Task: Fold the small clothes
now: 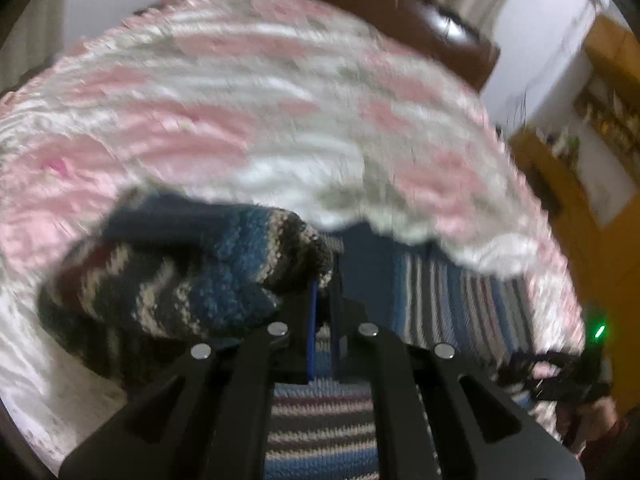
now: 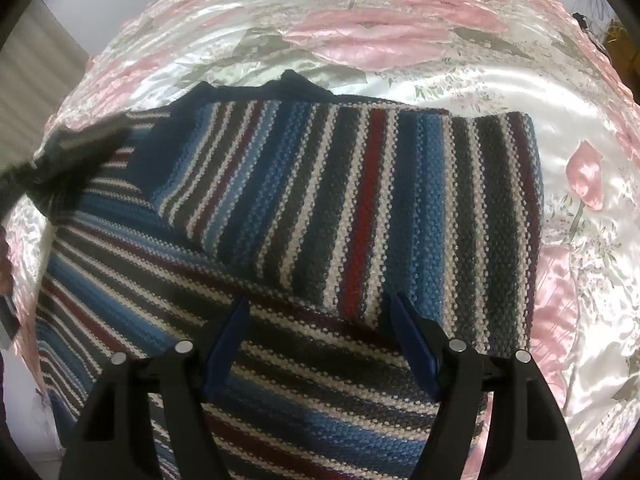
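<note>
- While the left wrist view is blurry, the left gripper (image 1: 325, 280) shows its blue fingers pinched nearly together on a lifted, bunched part of the soft striped knitted sweater (image 1: 192, 280), held up above the rest of the sweater.
- Behind the sweater lies the shiny pink-and-white flowered bedspread (image 1: 240, 100).
- In the right wrist view, the sweater (image 2: 320, 208) lies spread on the bedspread (image 2: 400, 40), one side folded over.
- The right gripper (image 2: 320, 344) hangs wide open just above the sweater, holding nothing.
- The knit looks thick, floppy and light. I think edges or corners are best to grab.
</note>
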`<state>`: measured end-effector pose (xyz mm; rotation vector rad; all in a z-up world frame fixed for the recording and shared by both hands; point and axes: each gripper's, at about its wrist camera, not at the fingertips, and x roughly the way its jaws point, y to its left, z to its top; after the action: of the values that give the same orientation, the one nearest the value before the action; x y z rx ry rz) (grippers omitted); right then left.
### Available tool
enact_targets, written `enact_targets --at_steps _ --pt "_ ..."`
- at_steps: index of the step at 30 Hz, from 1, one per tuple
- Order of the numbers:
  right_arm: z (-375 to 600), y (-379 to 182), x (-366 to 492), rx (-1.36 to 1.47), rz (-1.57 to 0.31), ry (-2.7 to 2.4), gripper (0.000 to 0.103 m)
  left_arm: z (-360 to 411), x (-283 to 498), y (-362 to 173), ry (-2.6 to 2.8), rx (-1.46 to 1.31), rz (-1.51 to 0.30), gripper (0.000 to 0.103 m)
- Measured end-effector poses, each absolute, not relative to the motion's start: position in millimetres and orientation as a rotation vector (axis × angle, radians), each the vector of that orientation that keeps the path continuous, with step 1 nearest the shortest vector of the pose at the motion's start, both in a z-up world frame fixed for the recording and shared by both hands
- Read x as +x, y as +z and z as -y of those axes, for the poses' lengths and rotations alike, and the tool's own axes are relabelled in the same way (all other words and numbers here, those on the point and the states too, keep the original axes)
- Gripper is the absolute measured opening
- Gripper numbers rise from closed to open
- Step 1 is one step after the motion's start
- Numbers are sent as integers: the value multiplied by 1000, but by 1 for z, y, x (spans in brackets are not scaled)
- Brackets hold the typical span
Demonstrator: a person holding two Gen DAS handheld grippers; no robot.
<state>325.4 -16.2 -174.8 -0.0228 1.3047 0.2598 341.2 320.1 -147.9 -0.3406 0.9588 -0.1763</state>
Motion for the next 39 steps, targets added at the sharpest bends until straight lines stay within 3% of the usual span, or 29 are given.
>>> enact_targets --at_steps 2,6,8,16,23,26,33,39 --pt "16 -176 326 -17 -1308 259 75 -314 337 -163 -196 -336 -1007 7" --pt "13 -177 325 -29 -1309 262 76 -316 316 -174 -237 -360 -1064 35" --pt "10 -176 325 -30 -1312 270 76 -321 303 -167 -239 -333 -1052 40" --pt "-7 -174 328 -58 -1324 261 76 -384 297 -123 -25 -244 -1009 40" --pt "-25 -206 354 -59 -1441 236 80 -414 331 -161 89 -210 -1182 41" --pt "-39 -202 358 -110 -1455 209 80 -420 326 -164 40 -282 -1166 41" --pt "-125 -160 364 -113 -1381 427 79 -438 305 -112 7 -271 -1018 58" --pt "-194 -173 391 88 -1436 565 79 -460 321 -113 100 -242 -1052 59"
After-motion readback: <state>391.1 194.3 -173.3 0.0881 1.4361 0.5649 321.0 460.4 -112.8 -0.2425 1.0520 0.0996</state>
